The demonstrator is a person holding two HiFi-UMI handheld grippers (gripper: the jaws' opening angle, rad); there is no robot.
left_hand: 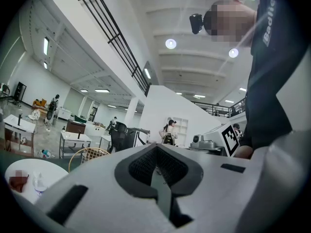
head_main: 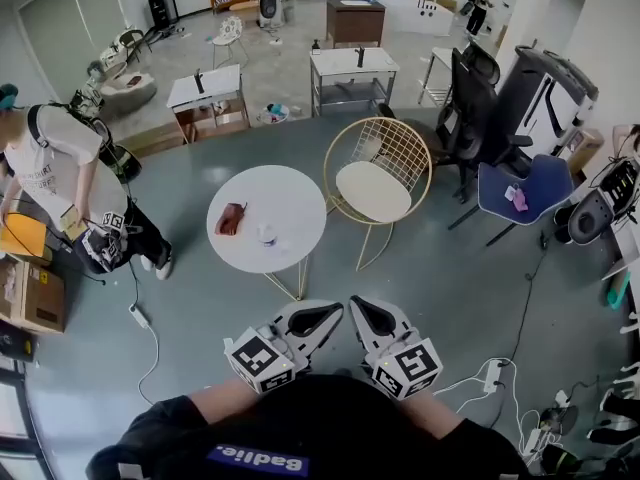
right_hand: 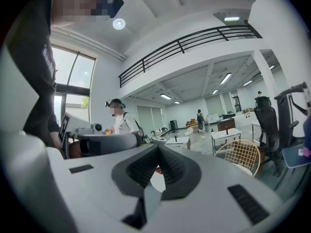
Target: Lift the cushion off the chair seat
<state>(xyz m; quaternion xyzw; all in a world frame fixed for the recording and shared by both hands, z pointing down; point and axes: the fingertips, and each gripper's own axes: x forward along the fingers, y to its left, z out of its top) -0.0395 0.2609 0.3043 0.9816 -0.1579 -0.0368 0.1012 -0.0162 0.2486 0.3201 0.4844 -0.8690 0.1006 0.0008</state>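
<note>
A large open lab hall: work tables (head_main: 352, 66), office chairs (head_main: 472, 103), floor power strips (head_main: 491, 373), a railed mezzanine (right_hand: 194, 40).

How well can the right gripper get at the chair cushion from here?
Probably not yet: the right gripper, shut, is well short of the cushion on the wire chair. Nothing stands between them; the round table is off to the left.

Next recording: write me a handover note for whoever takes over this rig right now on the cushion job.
Left tool: shut, empty, held close to the body.
Right tool: shut, empty, right beside it.
Cushion: lying on the seat of the gold wire chair, beside the round white table.
Done: nothing; both tools are well short of the chair.
Left: approach, grip the cushion, lift it off.
</note>
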